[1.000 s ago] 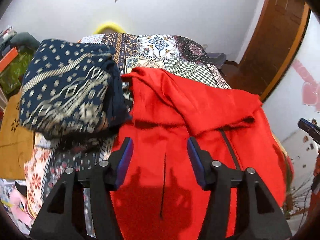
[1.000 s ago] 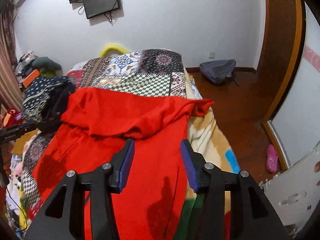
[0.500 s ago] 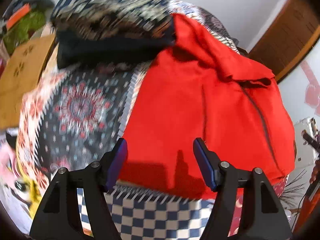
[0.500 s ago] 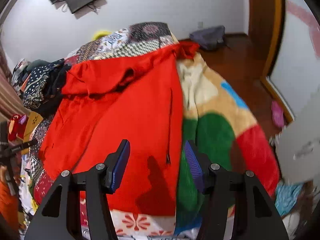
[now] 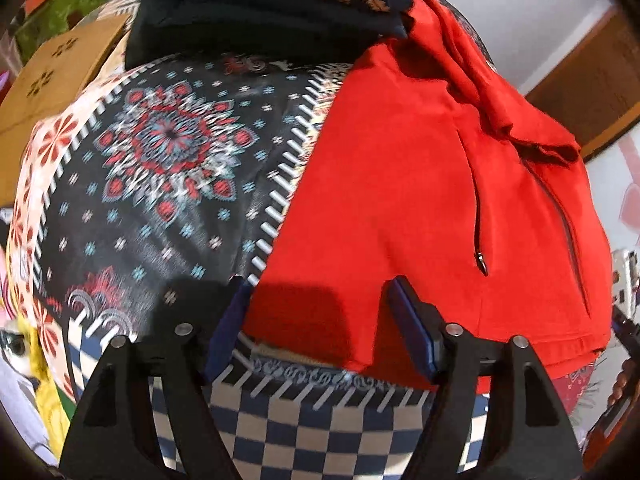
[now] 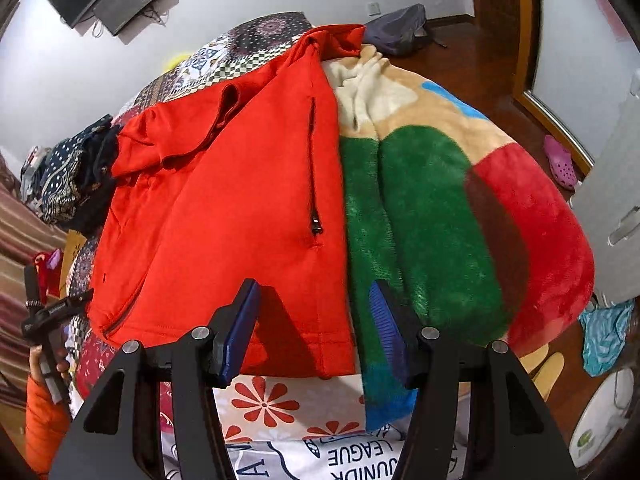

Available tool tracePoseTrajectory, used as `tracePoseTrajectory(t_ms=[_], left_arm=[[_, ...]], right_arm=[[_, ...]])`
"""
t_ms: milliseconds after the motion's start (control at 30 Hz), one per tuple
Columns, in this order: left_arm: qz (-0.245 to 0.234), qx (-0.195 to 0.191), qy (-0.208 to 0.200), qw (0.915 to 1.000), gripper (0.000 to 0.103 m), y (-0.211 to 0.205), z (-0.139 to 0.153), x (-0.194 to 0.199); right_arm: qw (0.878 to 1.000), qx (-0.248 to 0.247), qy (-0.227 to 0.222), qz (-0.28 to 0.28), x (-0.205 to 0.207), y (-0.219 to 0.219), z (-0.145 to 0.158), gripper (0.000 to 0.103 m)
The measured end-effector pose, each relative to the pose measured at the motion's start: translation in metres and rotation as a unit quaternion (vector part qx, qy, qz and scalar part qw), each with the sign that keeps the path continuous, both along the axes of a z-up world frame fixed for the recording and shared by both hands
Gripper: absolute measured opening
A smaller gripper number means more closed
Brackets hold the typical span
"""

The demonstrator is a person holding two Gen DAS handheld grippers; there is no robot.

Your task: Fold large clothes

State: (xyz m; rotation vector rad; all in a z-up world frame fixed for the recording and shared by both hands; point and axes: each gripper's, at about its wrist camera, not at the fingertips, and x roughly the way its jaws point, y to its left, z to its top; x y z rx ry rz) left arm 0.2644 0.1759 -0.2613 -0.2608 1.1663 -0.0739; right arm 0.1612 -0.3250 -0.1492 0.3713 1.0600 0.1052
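Observation:
A large red jacket point(image 5: 432, 184) lies spread flat on the bed, its sleeves folded in across the top and its bottom hem towards me. In the right wrist view the red jacket point(image 6: 224, 216) shows a dark pocket zipper point(image 6: 313, 168). My left gripper point(image 5: 320, 320) is open and empty, just above the jacket's near left hem corner. My right gripper point(image 6: 312, 320) is open and empty, just above the near right hem corner. The left gripper point(image 6: 52, 316) also shows at the left edge of the right wrist view.
A patterned bedsheet point(image 5: 160, 168) covers the bed. A folded navy patterned garment stack point(image 5: 264, 8) sits beyond the jacket's left side. A plush green, red and beige blanket point(image 6: 440, 200) lies to the jacket's right. A cardboard box point(image 5: 52, 80) stands left of the bed.
Both grippers have pulled back from over the jacket's middle and dropped towards its near hem, the left to the left corner, the right to the right corner. Both stayed open.

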Motion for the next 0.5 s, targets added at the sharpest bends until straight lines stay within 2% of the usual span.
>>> tracePoseTrajectory(t_ms=[133,233,300,333,400,433,500], left_arm=[[-0.011,0.015,-0.01,0.9998,0.069,-0.009,0.0,0.006],[-0.029,0.008,-0.019,0.9994,0.049,-0.013,0.004,0.005],[-0.045,-0.012,-0.021,0.9987,0.017,-0.017,0.006,0.004],[-0.055,-0.032,-0.019,0.9978,0.012,-0.02,0.007,0.004],[-0.063,-0.036,-0.025,0.9971,0.01,-0.028,0.011,0.003],[-0.067,-0.033,-0.027,0.9968,0.01,-0.032,0.013,0.002],[-0.071,-0.035,-0.033,0.9963,0.009,-0.039,0.018,0.001]], right_arm=[[1.0,-0.018,-0.014,0.01,-0.002,0.007,0.006,0.053],[0.999,-0.023,-0.02,0.022,-0.003,0.01,0.007,0.053],[0.999,-0.024,-0.01,0.021,0.0,0.009,-0.001,0.053],[1.0,-0.021,-0.002,0.017,0.002,0.008,-0.005,0.053],[1.0,0.01,0.008,0.008,0.004,0.002,-0.017,0.053],[1.0,0.018,0.008,0.003,0.004,0.001,-0.018,0.049],[1.0,0.024,0.002,0.0,0.002,0.0,-0.015,0.034]])
